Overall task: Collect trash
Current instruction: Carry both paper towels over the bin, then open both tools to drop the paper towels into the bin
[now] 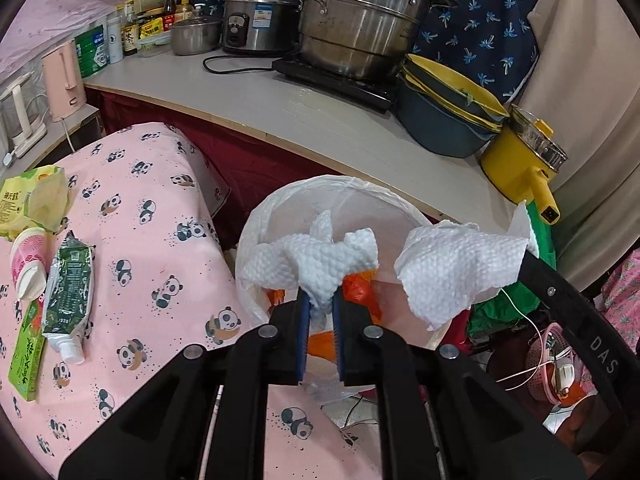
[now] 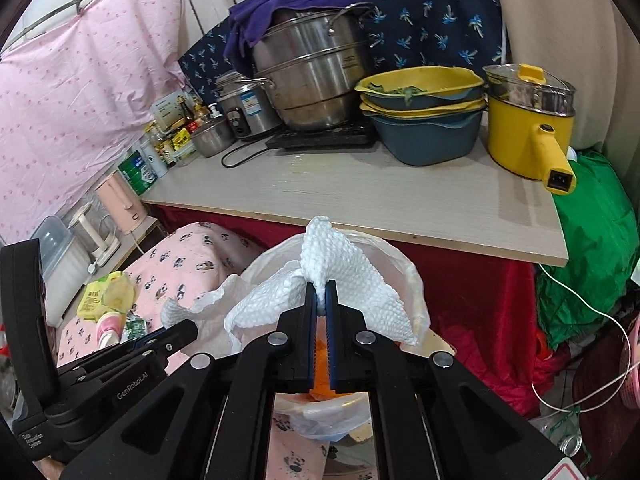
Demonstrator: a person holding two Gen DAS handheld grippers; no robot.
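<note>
Two crumpled paper towels hang over the bag-lined bin [image 1: 256, 216]: the left gripper [image 1: 320, 312] pinches one paper towel [image 1: 316, 260], the right gripper [image 2: 321, 300] the other paper towel [image 2: 352, 280]. Both look feather-light, soft and tearable; pinching a bunched fold, as now, seems safest.

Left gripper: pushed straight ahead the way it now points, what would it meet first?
Probably the bin liner. The left gripper, shut on a paper towel, points over the open bin, with orange trash just below its line. Depth is unclear, so it might clear the rim and reach the counter edge.
</note>
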